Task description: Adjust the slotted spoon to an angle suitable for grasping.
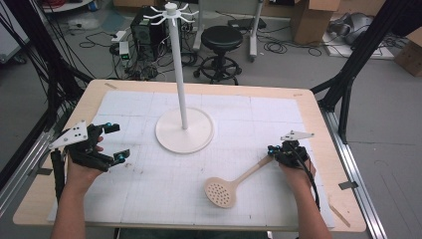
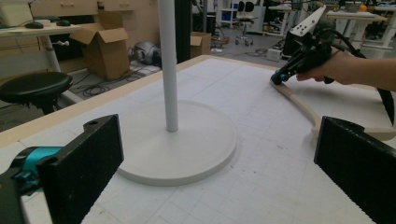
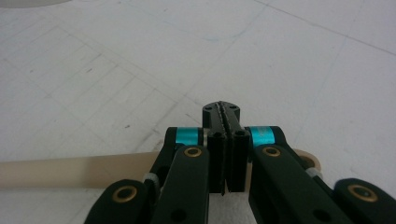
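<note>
Two forearms reach in from the near table edge, each hand holding a gripper over the white gridded mat (image 1: pixel 149 199).

On the near left, the left gripper (image 1: pixel 115 143) is held clear of the mat with its jaws spread wide and nothing between them, aimed across the table toward the white stand (image 1: pixel 184 130); the left hand (image 1: pixel 82 167) wraps its body from below, wrist roughly straight. In the left gripper view its two black pads frame the stand's round base (image 2: pixel 187 144) and pole. On the right, the right gripper (image 1: pixel 271 150) is tipped down to the mat, its jaws pressed together over the handle end of the beige slotted spoon (image 1: pixel 234 184). That spoon lies flat, perforated bowl toward the near edge, handle running up-right to the right hand (image 1: pixel 293 172).
</note>
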Available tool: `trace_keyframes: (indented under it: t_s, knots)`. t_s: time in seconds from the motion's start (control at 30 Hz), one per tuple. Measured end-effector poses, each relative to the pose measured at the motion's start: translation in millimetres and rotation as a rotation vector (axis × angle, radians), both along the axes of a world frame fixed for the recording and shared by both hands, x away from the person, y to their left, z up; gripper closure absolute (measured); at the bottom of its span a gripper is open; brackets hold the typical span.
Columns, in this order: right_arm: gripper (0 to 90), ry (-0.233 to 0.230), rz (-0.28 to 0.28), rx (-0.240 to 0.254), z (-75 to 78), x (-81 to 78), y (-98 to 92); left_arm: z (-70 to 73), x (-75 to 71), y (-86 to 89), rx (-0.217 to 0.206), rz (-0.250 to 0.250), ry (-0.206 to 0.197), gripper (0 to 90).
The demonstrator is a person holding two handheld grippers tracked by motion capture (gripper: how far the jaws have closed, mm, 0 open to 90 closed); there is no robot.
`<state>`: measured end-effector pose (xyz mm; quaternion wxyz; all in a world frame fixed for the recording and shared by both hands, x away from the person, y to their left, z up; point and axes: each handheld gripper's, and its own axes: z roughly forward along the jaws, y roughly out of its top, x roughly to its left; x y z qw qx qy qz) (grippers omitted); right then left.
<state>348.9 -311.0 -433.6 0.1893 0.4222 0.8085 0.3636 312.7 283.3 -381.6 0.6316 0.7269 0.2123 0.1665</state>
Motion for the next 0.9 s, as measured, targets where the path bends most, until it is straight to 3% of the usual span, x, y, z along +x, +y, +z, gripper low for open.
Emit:
trace_keyframes:
  t_s: [0.1, 0.2, 0.23, 0.3, 0.37, 0.53, 0.9]
  knots:
    - [89.9, -0.019, 0.031, 0.029, 5.2, -4.9, 6.1, 0.3, -0.2, 2.0, -0.003, 0.004, -0.002, 1.8]
    - [89.9, -0.034, 0.077, 0.027, 9.6, -10.9, 13.1, 0.4, -0.2, 2.0, -0.003, 0.004, -0.002, 1.9]
    - [89.9, -0.042, 0.129, 0.037, 13.9, -19.9, 21.6, 0.2, -0.2, 1.5, -0.007, 0.003, -0.001, 1.9]
    - [89.9, -0.045, 0.154, 0.042, 15.6, -25.2, 26.4, 0.2, -0.1, 1.0, -0.003, 0.002, -0.001, 1.9]
    - [90.0, -0.044, 0.235, 0.063, 16.4, -39.6, 40.7, 0.3, -0.3, 0.3, -0.004, 0.001, -0.002, 1.9]
    - [89.9, -0.018, 0.333, 0.046, 9.9, -58.5, 61.8, 1.4, -1.4, 1.7, -0.011, 0.001, -0.006, 1.9]
    - [89.9, 0.019, 0.418, 0.024, 3.5, -79.3, 76.9, 1.8, -1.4, 3.5, -0.014, 0.006, -0.01, 1.9]
